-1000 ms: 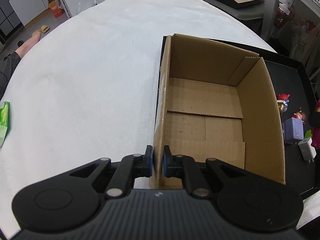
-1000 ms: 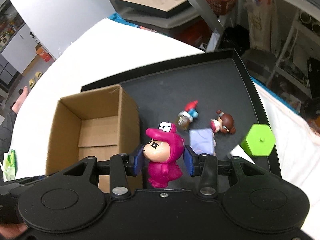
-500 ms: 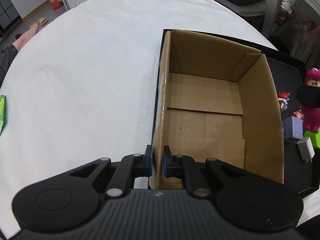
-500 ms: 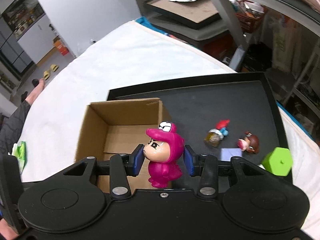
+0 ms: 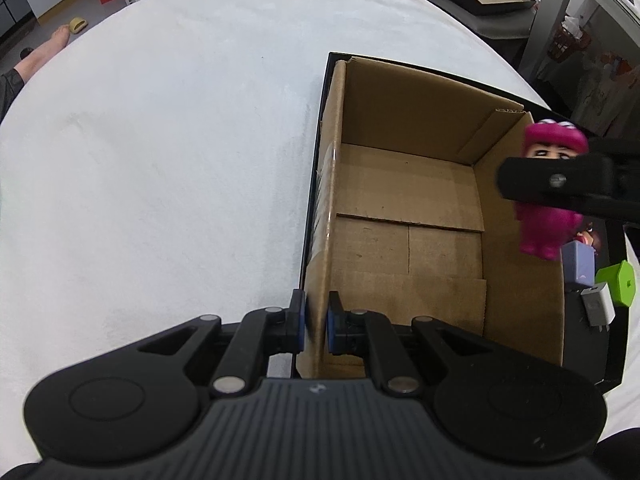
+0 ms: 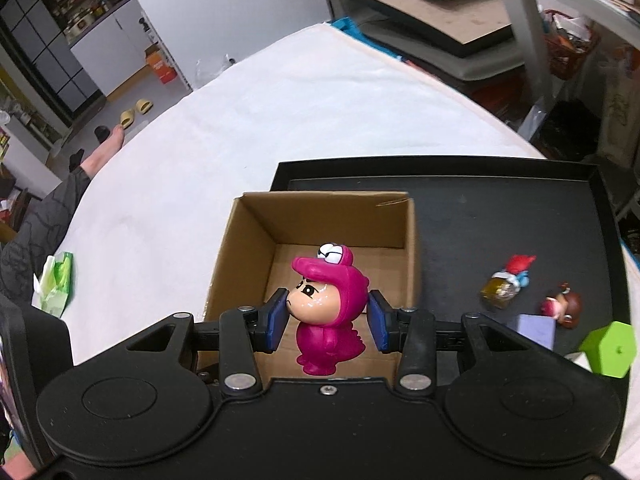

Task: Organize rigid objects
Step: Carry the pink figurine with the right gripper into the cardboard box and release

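Observation:
An open cardboard box (image 5: 404,236) (image 6: 312,220) stands at the left end of a black tray (image 6: 500,208) (image 5: 612,320) on a white table. My left gripper (image 5: 316,322) is shut on the box's near left wall. My right gripper (image 6: 327,318) is shut on a pink dinosaur-suit figurine (image 6: 326,308) (image 5: 550,200) and holds it upright in the air above the box's opening. On the tray to the right lie a small bottle figure with a red cap (image 6: 506,282), a brown-haired doll (image 6: 562,308), a lilac block (image 6: 538,330) (image 5: 578,262), a green hexagonal block (image 6: 608,348) (image 5: 618,284) and a white charger (image 5: 598,308).
The white table (image 5: 160,160) spreads wide to the left of the box. A green tissue pack (image 6: 56,284) lies at its left edge. A person's leg and bare foot (image 6: 100,156) show beyond that edge. Shelves and stacked trays (image 6: 440,12) stand behind the table.
My right gripper has carried the pink figurine leftwards from over the tray to above the box. The left gripper has kept its hold on the box wall.

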`<state>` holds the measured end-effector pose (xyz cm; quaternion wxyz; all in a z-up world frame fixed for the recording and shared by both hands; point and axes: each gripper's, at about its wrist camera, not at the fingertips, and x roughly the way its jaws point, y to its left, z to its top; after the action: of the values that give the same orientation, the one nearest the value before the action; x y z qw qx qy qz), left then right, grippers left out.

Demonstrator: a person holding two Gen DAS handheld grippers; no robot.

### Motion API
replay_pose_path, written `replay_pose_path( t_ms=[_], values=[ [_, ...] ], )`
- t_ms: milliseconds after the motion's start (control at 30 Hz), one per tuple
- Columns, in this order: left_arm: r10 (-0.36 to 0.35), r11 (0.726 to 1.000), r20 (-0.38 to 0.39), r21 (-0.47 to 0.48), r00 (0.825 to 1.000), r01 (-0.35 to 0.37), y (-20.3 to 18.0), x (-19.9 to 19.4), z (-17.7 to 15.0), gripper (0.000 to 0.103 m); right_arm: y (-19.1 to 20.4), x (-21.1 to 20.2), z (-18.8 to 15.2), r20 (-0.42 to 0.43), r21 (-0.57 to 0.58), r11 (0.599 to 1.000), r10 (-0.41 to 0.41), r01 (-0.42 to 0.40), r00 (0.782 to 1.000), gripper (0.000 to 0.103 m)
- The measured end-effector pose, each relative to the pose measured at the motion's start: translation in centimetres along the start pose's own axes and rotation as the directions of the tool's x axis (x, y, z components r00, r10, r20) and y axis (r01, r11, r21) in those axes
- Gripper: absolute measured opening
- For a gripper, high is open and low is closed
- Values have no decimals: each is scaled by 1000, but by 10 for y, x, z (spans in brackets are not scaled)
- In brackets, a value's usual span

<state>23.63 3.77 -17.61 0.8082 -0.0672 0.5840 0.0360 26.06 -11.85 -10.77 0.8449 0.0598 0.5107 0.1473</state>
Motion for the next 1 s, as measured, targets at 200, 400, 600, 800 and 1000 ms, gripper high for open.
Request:
replay_pose_path(
  t_ms=[200, 400, 600, 800, 1000],
  values=[
    [-31, 999, -9, -29, 999, 31, 11, 2, 1, 9, 11, 14, 6, -11, -9, 1000, -3, 3, 1000, 42],
    [-30, 999, -7, -14, 1000, 30, 9, 1, 1, 9, 22, 17, 18, 29, -18, 1000, -4, 4, 1000, 43],
    [-19, 1000, 9, -5, 1000, 19, 6, 0, -2, 10, 16, 9, 23, 59, -7, 1000, -1, 2, 998, 53],
    [0, 1000, 23, 15, 1000, 0, -1, -6, -3, 11, -1, 3, 10, 55, 17, 998, -64, 63, 996, 62],
    [39, 998, 46, 39, 998, -40, -11, -14, -5, 12, -20, -9, -7, 68, 41, 993, -117, 114, 991, 65]
  ],
)
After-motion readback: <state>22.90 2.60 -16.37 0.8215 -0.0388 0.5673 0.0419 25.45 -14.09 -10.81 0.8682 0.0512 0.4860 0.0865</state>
